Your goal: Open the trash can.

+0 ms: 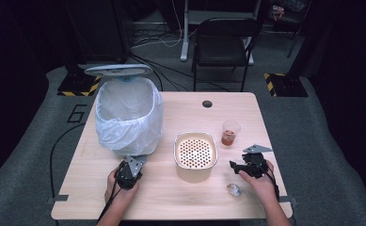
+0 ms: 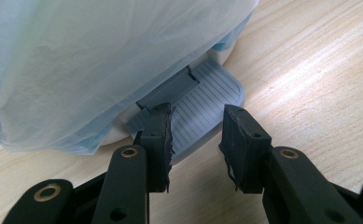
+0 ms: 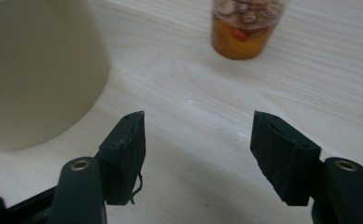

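We see the left gripper (image 2: 195, 135) part open, empty, over the bin (image 1: 129, 113) pedal (image 2: 202, 100). Right gripper (image 3: 198, 140) wide open, empty, near the cup (image 3: 244, 28) on the wooden table (image 1: 246, 117); chair (image 1: 223, 40) behind the bin.

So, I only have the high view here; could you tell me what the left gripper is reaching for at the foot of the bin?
Observer: The left gripper is open, its tips at a grey ribbed pedal that sticks out from under the bagged bin.
Operator: Thank you. And is the right gripper holding anything?
Observer: No, the right gripper is open with nothing between its jaws, and it points towards the cup of orange liquid.
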`<state>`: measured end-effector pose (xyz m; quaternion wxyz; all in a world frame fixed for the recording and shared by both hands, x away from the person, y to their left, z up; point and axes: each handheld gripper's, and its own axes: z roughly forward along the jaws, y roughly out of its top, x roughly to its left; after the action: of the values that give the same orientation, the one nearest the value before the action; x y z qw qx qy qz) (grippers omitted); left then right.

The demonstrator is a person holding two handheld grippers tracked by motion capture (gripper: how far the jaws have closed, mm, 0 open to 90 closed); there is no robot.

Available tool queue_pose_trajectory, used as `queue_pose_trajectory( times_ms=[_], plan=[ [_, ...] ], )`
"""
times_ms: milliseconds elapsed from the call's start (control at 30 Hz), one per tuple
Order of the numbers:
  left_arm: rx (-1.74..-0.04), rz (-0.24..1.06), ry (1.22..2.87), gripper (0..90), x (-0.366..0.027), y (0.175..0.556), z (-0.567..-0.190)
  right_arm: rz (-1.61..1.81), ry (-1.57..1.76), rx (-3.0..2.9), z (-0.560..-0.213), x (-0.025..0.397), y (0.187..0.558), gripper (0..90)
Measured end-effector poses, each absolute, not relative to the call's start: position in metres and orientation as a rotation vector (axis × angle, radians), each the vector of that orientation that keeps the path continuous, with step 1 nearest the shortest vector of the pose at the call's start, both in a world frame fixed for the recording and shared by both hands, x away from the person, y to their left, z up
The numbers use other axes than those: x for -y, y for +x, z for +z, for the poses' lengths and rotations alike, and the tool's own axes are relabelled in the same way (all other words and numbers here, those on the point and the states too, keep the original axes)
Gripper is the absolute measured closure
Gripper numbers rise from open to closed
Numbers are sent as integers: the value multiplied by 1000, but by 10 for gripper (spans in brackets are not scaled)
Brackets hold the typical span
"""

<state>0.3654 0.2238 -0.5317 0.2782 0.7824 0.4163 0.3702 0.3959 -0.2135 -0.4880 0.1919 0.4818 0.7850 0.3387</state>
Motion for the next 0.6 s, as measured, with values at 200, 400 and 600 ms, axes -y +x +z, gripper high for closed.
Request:
queue_pose_trajectory(
  times_ms=[200,400,600],
  plan=[
    [-1112,997,2104,631,-223,365,-532,1001,1264,-2274,-476,208,367,370],
    [-1106,1022,2117,629,-221,365,-533,1029,1229,-2286,-472,208,350,366],
    [-1109,1033,2111,630,-221,364,-533,1020,1204,-2301,-474,204,337,360]
  ],
)
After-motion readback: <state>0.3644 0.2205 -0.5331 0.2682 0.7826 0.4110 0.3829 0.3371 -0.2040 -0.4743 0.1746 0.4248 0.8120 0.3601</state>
